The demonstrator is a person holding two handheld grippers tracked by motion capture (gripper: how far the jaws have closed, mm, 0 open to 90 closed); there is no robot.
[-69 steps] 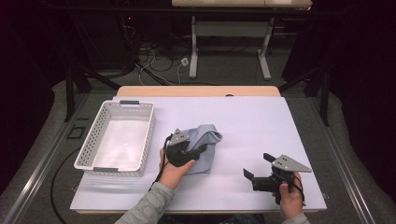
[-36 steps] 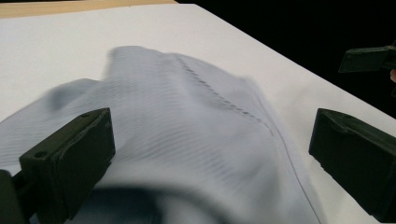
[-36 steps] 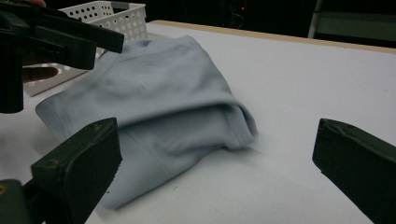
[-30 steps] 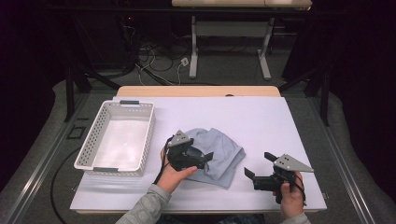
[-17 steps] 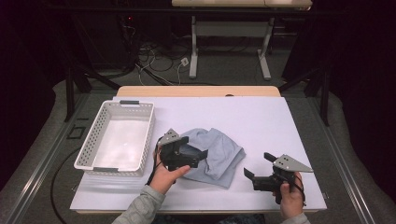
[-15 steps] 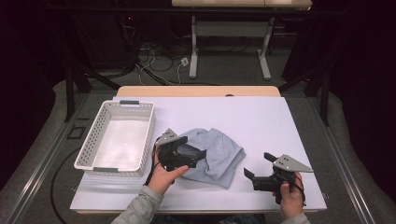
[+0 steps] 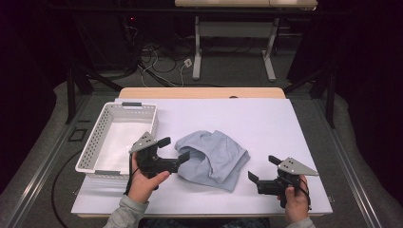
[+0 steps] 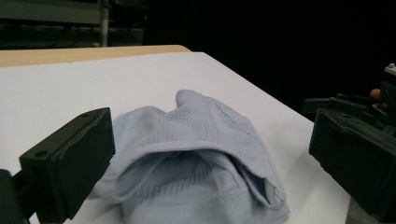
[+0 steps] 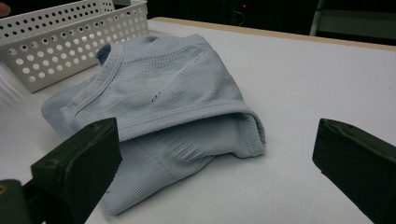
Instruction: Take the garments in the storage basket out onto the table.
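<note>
A pale blue-grey garment (image 7: 214, 159) lies folded over on the white table top, mid-table. My left gripper (image 7: 174, 148) sits just off its left edge, open, with nothing between the jaws. In the left gripper view the garment (image 8: 205, 116) lies just ahead of that gripper (image 8: 210, 140), its fold opening towards me. My right gripper (image 7: 263, 168) rests near the front right of the table, open and empty, a short way from the garment's right corner. In the right gripper view the garment (image 9: 173, 93) lies just beyond that gripper (image 9: 219, 149).
A white perforated basket (image 7: 95, 142) stands empty at the left of the table, close behind my left hand; its wall (image 9: 60, 42) also shows past the garment. The table's front edge (image 7: 199, 213) is near both hands. Open white surface lies behind and right of the garment.
The garment went from a bunched heap to a flatter, folded shape spread rightward. My left gripper then drew back to the left, off the garment. The right gripper stayed put.
</note>
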